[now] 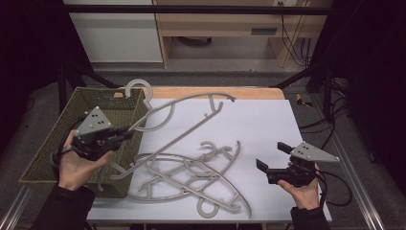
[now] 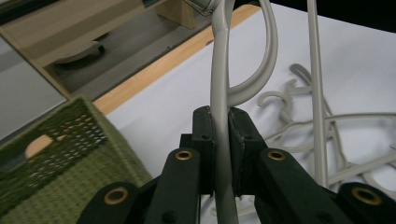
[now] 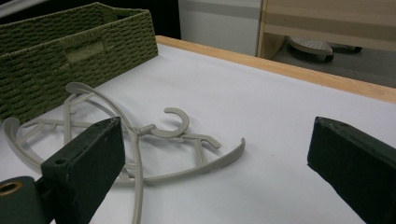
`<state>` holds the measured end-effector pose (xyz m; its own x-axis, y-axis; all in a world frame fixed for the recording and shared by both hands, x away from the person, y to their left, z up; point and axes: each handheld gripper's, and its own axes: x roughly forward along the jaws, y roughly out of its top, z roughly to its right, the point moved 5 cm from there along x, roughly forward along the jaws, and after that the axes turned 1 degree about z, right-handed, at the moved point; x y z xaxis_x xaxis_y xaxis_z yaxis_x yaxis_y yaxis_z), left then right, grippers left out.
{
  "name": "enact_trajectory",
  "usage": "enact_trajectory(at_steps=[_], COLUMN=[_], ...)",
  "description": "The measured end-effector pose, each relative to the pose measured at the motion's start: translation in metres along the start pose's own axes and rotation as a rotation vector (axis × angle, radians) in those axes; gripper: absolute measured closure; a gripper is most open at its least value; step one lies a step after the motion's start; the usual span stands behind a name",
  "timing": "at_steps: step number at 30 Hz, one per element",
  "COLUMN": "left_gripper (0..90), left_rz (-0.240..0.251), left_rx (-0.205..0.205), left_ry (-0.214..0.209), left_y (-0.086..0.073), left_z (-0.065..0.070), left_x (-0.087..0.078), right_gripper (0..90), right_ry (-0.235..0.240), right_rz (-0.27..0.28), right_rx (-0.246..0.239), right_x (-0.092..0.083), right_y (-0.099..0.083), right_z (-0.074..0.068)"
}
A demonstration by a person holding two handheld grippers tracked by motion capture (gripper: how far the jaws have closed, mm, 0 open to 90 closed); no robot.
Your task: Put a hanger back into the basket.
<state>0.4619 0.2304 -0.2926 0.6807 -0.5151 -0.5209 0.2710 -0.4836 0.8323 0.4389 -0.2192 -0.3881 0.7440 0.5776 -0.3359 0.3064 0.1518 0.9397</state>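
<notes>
My left gripper: jaws pinching a grey hanger beside the basket, lifted aslant, hook up-left over it, far arm toward the desk middle. My right gripper: jaws spread, empty. Piled hangers overlap, hard to separate.

A pale grey plastic clothes hanger is lifted at a tilt, its hook over the woven basket's rim, its far arm reaching across the white table, clamped at the neck between black jaws.
</notes>
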Motion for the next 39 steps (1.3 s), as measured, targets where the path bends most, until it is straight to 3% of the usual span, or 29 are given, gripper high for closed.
enact_trajectory(at_steps=[8,12,18,25,34,39], left_gripper=[82.5,82.5,82.5,82.5,82.5,82.5], left_rz=[-0.018,-0.05,-0.08,-0.079,-0.094,-0.118], left_rx=[-0.007,-0.002,-0.025,-0.081,-0.147,-0.157], left_ry=[0.06,0.093,0.127,0.163,0.221,0.24], left_y=[0.005,-0.001,-0.024,-0.054,-0.091,-0.106], left_z=[-0.048,-0.071,-0.102,-0.131,-0.159,-0.168], left_x=[-0.014,-0.016,-0.022,-0.028,-0.034,-0.038], right_gripper=[4.2,4.1,4.1,4.1,4.1,4.2], right_ry=[-0.005,-0.008,-0.012,-0.011,-0.011,-0.013], right_rz=[-0.013,-0.013,-0.014,-0.02,-0.025,-0.029], right_rx=[0.0,0.002,0.007,0.006,0.008,0.007], right_x=[0.003,0.003,0.003,0.006,0.008,0.008], right_y=[-0.004,-0.004,-0.005,-0.006,-0.007,-0.008], right_z=[0.001,0.002,0.003,0.002,0.003,0.003])
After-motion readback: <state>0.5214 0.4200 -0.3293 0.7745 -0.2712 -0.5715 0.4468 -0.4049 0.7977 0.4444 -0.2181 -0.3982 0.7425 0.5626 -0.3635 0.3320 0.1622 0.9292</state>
